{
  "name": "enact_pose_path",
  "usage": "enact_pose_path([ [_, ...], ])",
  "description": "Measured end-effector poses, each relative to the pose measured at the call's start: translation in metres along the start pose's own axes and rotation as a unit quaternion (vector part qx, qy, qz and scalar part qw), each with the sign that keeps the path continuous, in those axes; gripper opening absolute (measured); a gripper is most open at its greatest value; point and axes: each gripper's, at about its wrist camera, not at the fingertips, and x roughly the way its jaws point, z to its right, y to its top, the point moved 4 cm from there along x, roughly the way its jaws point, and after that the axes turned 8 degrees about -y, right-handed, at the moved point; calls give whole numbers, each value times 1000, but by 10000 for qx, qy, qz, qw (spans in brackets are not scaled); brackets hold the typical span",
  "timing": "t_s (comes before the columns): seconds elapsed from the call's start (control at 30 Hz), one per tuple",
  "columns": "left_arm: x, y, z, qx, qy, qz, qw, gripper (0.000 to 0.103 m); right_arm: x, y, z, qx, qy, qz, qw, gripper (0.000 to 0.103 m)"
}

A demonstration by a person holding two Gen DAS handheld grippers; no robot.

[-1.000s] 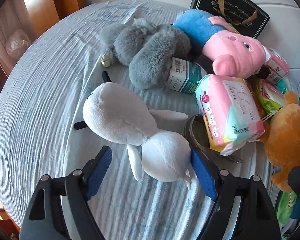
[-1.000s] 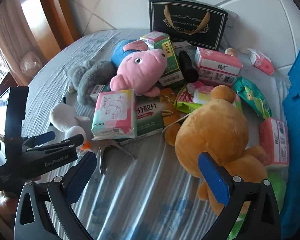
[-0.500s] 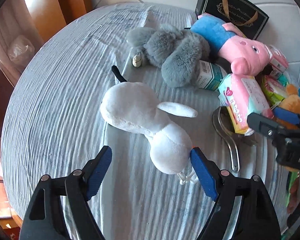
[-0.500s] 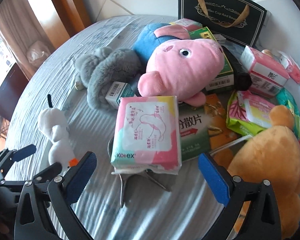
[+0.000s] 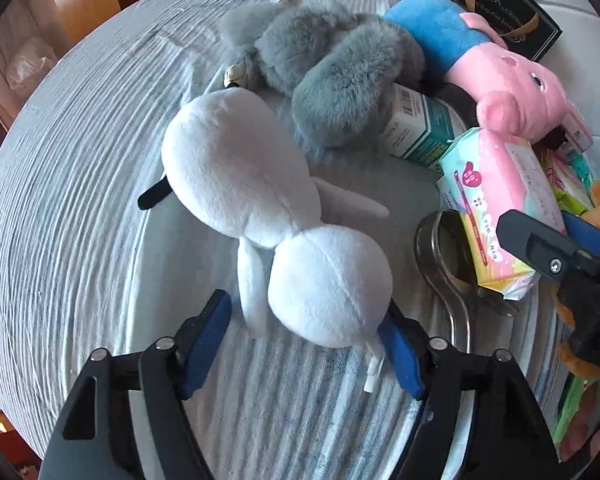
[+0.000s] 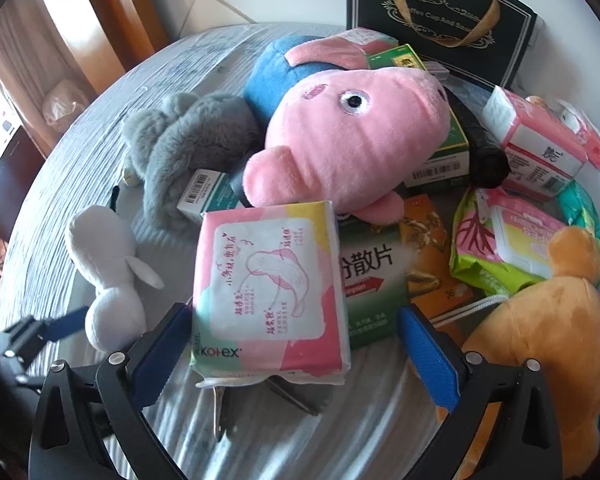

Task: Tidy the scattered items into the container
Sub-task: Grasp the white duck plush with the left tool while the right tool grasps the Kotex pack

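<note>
The left gripper (image 5: 306, 354) is seen closing its blue-padded jaws around the round lower end of a white plush toy (image 5: 260, 216), which lies on the grey-striped cloth (image 5: 72, 184); one pad is close against it, the other not yet touching. The right gripper (image 6: 296, 360) is held with jaws wide apart astride a pink, soft-wrapped pad packet (image 6: 268, 284), unpressed. Beyond are piled a grey furry plush (image 5: 332, 80), a pink pig plush (image 6: 352, 140) and an orange bear plush (image 6: 540, 340).
</note>
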Motion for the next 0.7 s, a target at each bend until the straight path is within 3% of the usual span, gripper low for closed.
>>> enact_pose_path([
  [0.33, -7, 17, 15, 309, 152, 404, 9986, 69, 13, 6, -9, -20, 101, -104, 9999, 103],
  [0.6, -12, 12, 26, 750, 245, 490, 9957, 49, 19, 2, 1, 115, 101, -189, 9997, 103],
  [0.63, -15, 11, 27, 805, 248, 541, 9950, 48, 17, 2, 1, 105, 106, -147, 9998, 101],
  [0.7, -20, 13, 27, 841, 254, 601, 9943, 47, 13, 2, 0, 15, 77, -71, 9999, 88],
])
